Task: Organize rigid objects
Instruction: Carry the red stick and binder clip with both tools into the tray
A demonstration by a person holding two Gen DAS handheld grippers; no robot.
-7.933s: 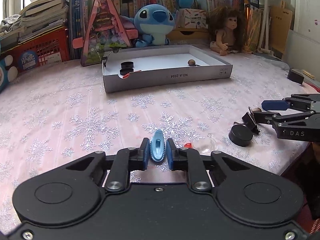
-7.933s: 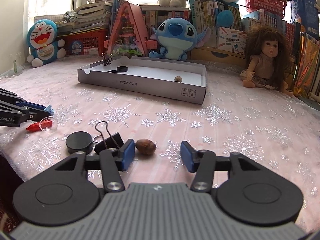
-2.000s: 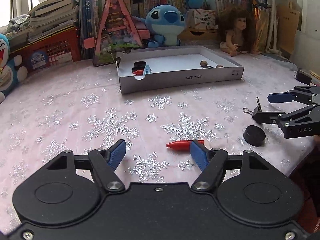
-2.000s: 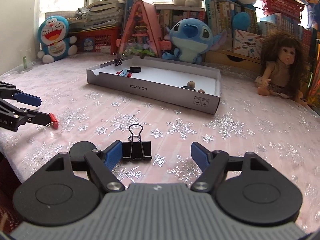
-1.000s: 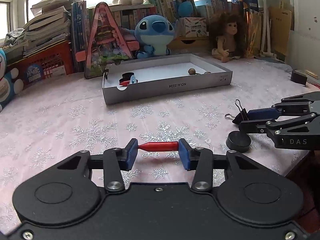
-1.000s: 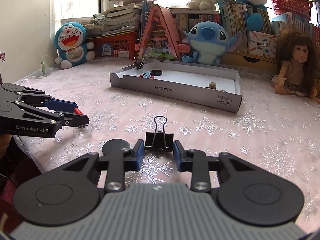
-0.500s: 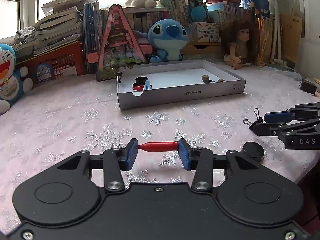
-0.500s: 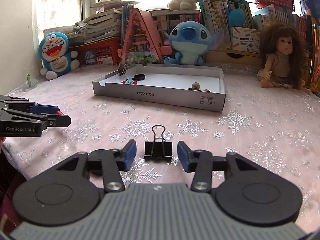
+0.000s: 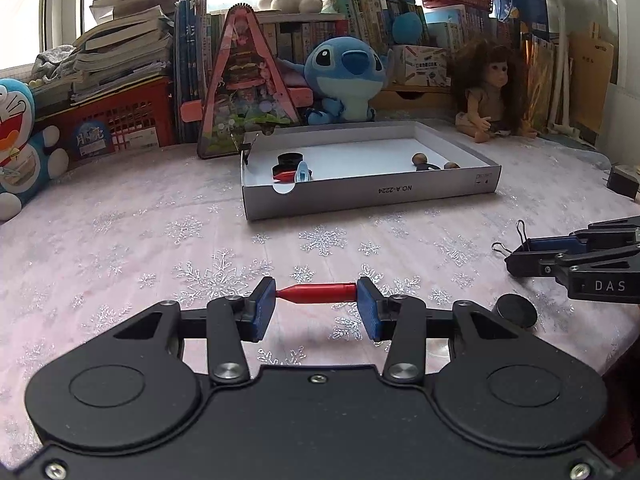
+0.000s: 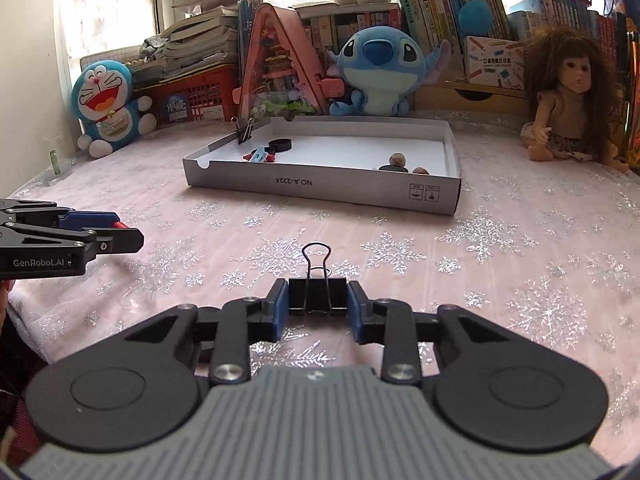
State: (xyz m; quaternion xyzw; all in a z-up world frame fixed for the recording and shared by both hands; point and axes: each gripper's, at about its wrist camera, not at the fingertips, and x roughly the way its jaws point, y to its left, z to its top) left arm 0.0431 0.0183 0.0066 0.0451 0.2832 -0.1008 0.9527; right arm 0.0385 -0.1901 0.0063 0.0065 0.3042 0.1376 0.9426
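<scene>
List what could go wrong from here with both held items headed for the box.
The red piece is pinched only by its two ends in the left gripper; it could pivot or pop out.

The right gripper must lift the binder clip over the box wall, or it may snag.

Daylight enters from the windows (image 10: 108,24) behind the shelves, which are blown out to white. The tablecloth (image 9: 120,240) is evenly lit, with soft shadows. Both views are sharp at centre, with strong fisheye curvature and dark corners.
</scene>
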